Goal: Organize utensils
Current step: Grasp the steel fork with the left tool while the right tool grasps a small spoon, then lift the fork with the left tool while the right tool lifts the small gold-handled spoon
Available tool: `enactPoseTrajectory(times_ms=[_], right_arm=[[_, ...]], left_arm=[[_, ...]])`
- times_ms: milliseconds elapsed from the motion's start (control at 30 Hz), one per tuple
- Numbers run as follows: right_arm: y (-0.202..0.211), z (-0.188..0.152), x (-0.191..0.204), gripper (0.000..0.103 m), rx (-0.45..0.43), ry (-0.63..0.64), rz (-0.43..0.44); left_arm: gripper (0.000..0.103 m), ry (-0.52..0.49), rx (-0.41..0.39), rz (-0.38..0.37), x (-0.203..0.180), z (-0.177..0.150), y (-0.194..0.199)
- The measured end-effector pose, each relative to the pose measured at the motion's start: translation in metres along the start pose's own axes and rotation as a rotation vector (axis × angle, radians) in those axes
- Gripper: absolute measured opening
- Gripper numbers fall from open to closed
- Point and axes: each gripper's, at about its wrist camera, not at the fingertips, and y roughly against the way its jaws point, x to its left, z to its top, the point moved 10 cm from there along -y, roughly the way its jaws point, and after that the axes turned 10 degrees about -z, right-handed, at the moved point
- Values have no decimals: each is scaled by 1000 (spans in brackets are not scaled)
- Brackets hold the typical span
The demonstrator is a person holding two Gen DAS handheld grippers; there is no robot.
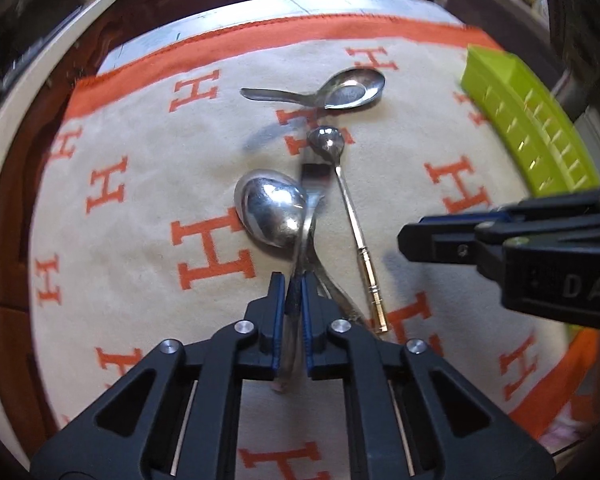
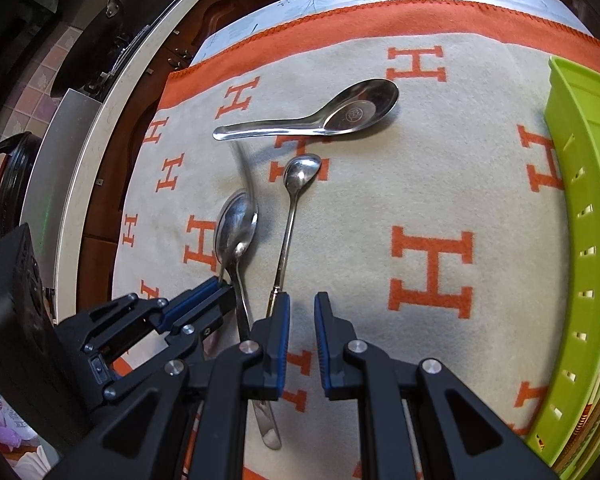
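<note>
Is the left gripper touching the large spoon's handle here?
Touching. In the left wrist view the left gripper has its blue pads closed on the large spoon handle, no gap visible either side.

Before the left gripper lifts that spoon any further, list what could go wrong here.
1. The left gripper is shut on the large spoon by its thin handle; the heavy bowl could swing or slip out.
2. A second utensil lies right against that spoon and may get dragged along.
3. The right gripper, open and empty, sits close beside the slim gold-handled spoon; it could knock it, or the two grippers could bump on the way to the green basket.
</note>
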Motion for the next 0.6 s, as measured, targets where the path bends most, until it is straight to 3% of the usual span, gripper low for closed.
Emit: enactPoseTrajectory(times_ms=[200, 333, 600], right_arm=[[-3, 5, 3, 12, 15, -19, 34], [-10, 16, 7, 12, 33, -56, 41], [-26, 30, 27, 12, 34, 34, -140]], left_arm=[[5, 187, -38, -168, 14, -10, 11], [5, 248, -60, -204, 21, -16, 21], [4, 291, -119, -225, 24, -16, 42]])
